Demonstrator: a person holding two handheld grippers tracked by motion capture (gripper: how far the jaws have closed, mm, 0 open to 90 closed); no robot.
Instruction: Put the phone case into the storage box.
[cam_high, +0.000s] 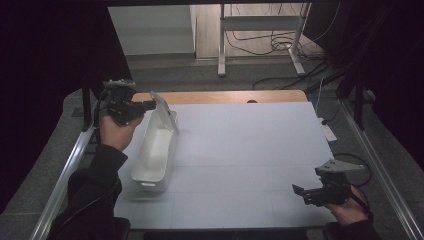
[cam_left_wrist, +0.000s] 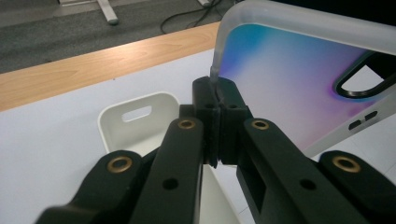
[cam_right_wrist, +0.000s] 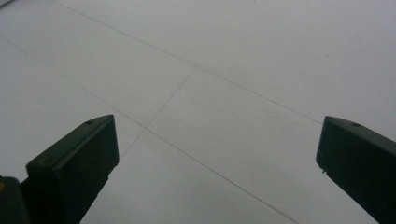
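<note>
1. I am wearing black long sleeves (cam_high: 102, 172) that are covering both my forearms.
2. My left gripper (cam_left_wrist: 218, 100) is showing black link arms studded with brass-coloured rivets.
3. My right gripper (cam_high: 299, 192) is carrying a grey three-cornered plate (cam_high: 339, 167), and its black cable (cam_high: 361, 163) is trailing behind it.

Wooden table edge (cam_high: 220, 96), metal stand (cam_high: 260, 22), floor cables (cam_high: 272, 42)

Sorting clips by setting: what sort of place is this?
Probably a lab or recording room: a white-topped table, dark curtains at both sides, loose cables on the carpeted floor.
</note>
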